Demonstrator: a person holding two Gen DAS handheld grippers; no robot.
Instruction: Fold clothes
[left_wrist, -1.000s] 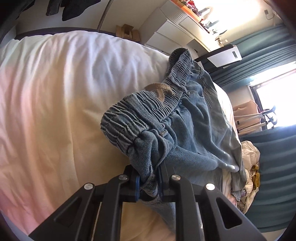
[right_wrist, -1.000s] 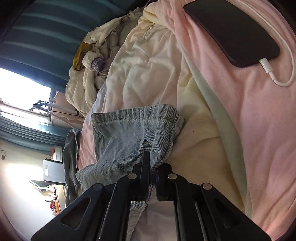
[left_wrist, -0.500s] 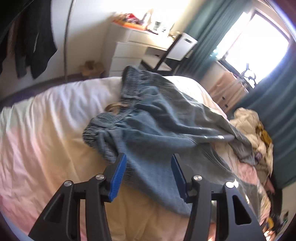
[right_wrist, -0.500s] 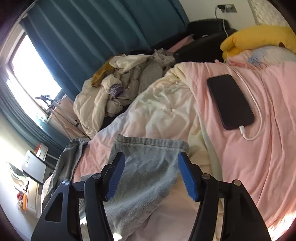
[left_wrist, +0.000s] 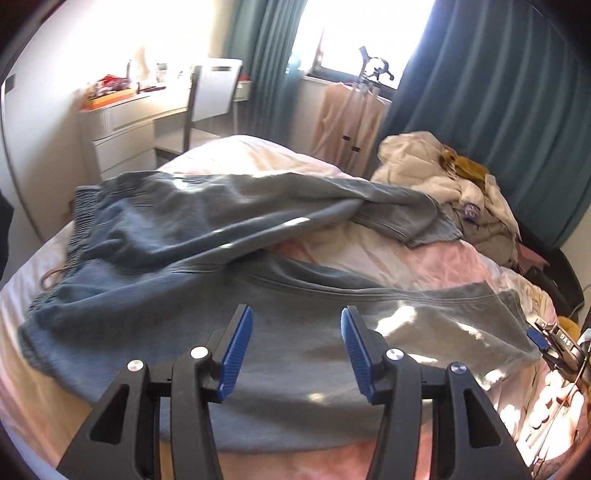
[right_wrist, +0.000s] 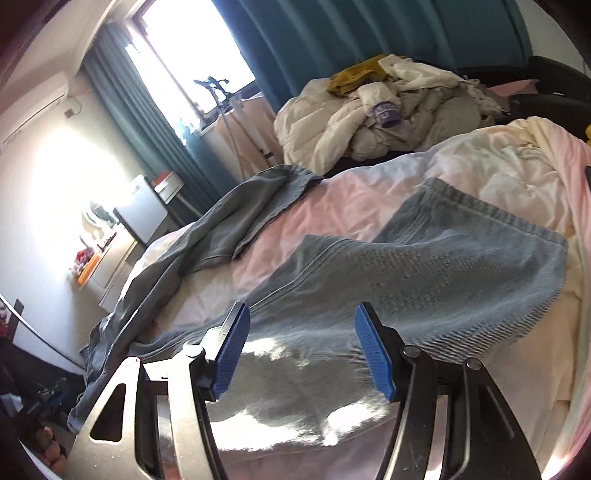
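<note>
Fingers (left_wrist: 236, 354) of both grippers gape wide above the jeans (left_wrist: 177, 258), seemingly not touching.

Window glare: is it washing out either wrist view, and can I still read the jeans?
Left wrist view: the window is blown out white, with sun patches on the jeans, whose seams stay readable. Right wrist view: the wall at left is overexposed and a bright glare patch covers the denim just behind the open right tongs. Both views bend straight lines at the edges.
</note>
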